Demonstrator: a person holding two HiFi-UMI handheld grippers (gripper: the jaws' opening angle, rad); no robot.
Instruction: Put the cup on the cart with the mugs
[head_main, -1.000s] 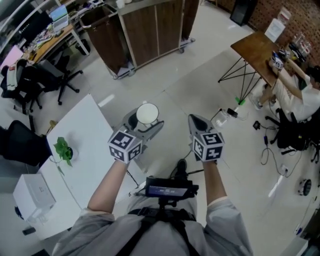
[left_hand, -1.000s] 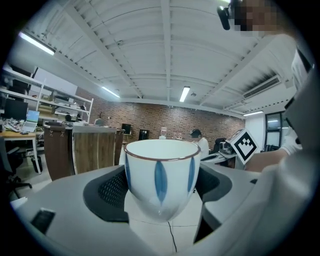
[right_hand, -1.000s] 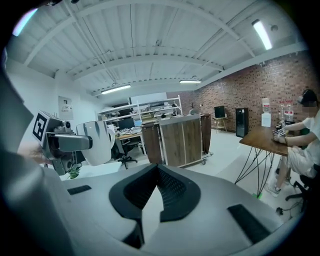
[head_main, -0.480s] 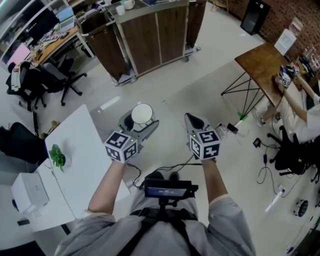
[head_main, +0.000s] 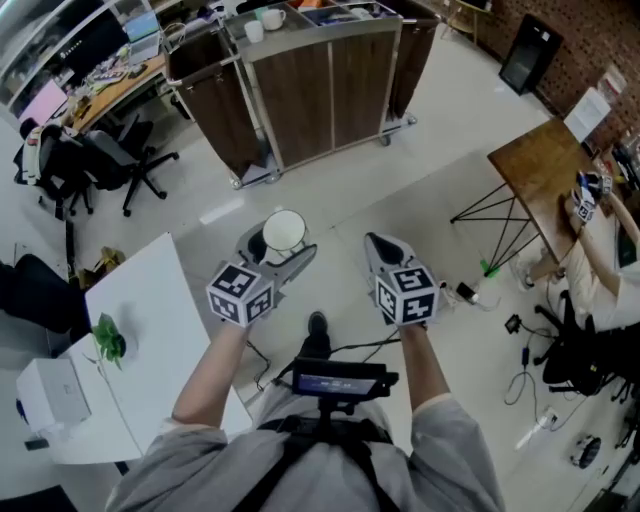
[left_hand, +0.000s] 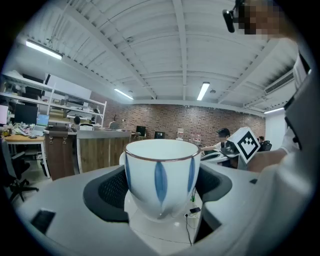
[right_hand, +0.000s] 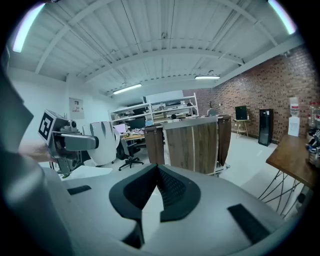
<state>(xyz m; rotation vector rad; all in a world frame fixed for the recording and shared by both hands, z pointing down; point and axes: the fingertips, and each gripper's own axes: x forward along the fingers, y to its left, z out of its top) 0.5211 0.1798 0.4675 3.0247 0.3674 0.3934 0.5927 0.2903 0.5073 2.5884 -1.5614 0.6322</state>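
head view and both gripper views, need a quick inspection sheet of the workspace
surface: wood-panelled cart ahead across the floor, white mugs on top
job's things: cup, white with blue stripes, upright between the left jaws
clutter: plant and white box on the white table at left
grippers: left gripper shut on the cup; right gripper shut, empty
cables: loose leads on the floor at right
surroundings: office chairs, wooden table, seated person at right

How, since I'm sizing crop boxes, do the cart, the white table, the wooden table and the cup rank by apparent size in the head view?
1. Cart and white table: too alike to rank; an arm hides part of the table.
2. Wooden table.
3. Cup, smallest though nearest the camera.
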